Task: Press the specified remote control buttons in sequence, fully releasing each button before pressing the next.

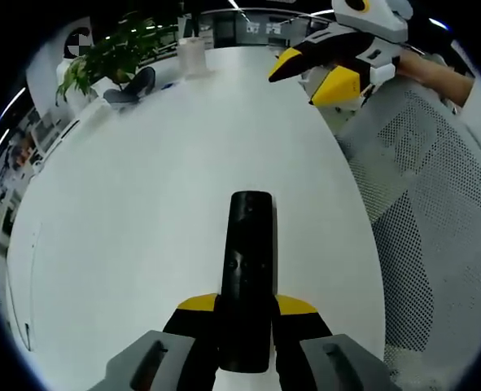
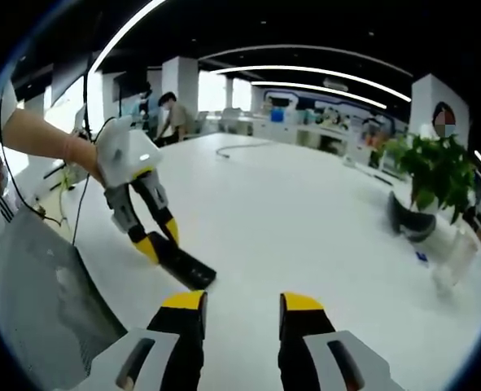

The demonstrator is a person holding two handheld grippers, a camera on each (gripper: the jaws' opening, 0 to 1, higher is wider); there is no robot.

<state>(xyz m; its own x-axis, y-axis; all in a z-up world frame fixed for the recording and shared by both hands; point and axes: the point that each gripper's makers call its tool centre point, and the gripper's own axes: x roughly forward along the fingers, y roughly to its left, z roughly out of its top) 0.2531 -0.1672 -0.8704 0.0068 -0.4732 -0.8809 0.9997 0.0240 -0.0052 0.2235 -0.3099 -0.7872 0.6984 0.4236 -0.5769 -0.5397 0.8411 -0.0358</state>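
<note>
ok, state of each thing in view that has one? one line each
remote control: black, gripped between the left tongs, held out over the table, no button being pressed.
left tongs: shut on the remote control.
right tongs: open, holding nothing, off the remote.
white table: bare surface under the remote.
potted plant: upright at the table's far end.
mesh chair: beside the table, unoccupied.

Left gripper has its yellow-tipped jaws clamped on both sides of a black remote, holding it pointing forward. In the right gripper view that same gripper hangs tilted down from a bare forearm. Right gripper has its jaws spread apart, nothing between them, hovering above the table.
</note>
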